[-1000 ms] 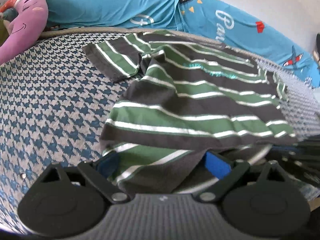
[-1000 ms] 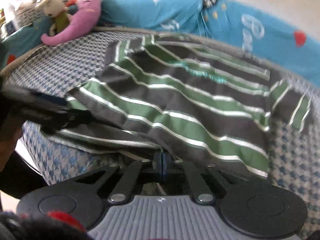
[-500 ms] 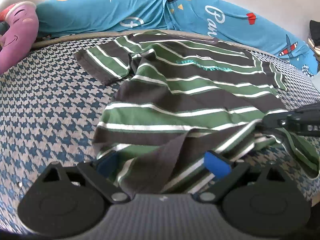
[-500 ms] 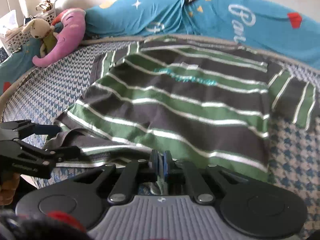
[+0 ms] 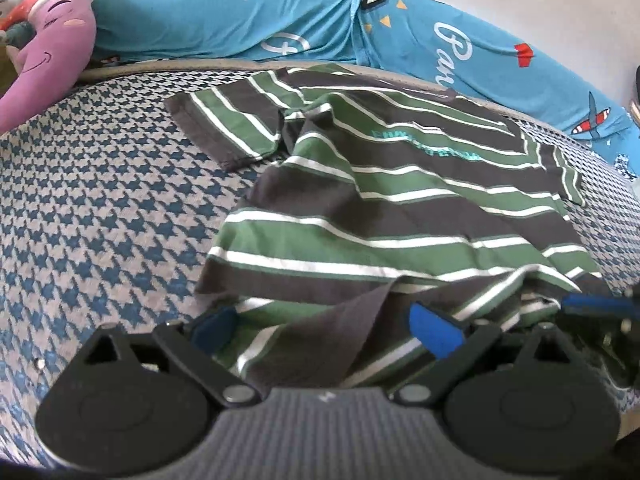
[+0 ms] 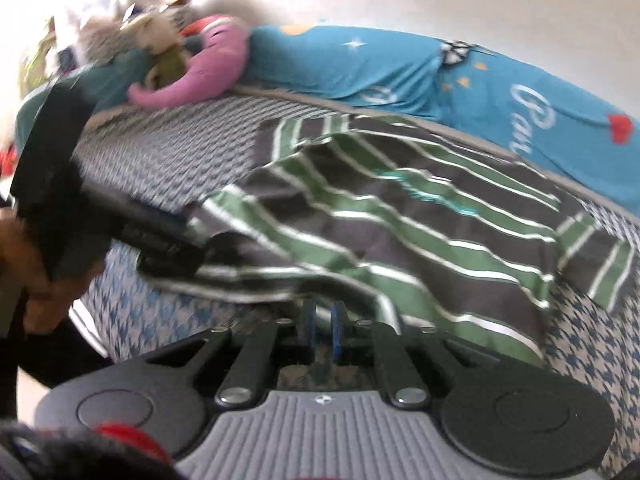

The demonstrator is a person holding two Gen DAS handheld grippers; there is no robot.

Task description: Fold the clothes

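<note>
A shirt [image 5: 400,208] with green, dark grey and white stripes lies spread on the houndstooth bed cover [image 5: 100,200], its near hem rumpled and folded over. My left gripper [image 5: 324,326] is open, blue pads wide apart, with the loose hem lying between them. The right gripper [image 5: 592,306] shows at that view's right edge, at the hem. In the right wrist view, which is blurred, my right gripper [image 6: 323,326] is shut on the shirt's [image 6: 420,232] near hem, pads almost together. The left gripper [image 6: 168,240], held by a hand, sits at the shirt's left corner.
A blue printed quilt [image 5: 248,24] runs along the far side of the bed by the wall. A pink plush toy [image 5: 52,60] lies at the far left, with more soft toys [image 6: 160,52] behind it. The bed's near edge [image 6: 92,320] drops off at the left.
The right gripper has come nearer and lower along the hem, still shut on it, and its view has swung and blurred. The left gripper stays open over the hem.
</note>
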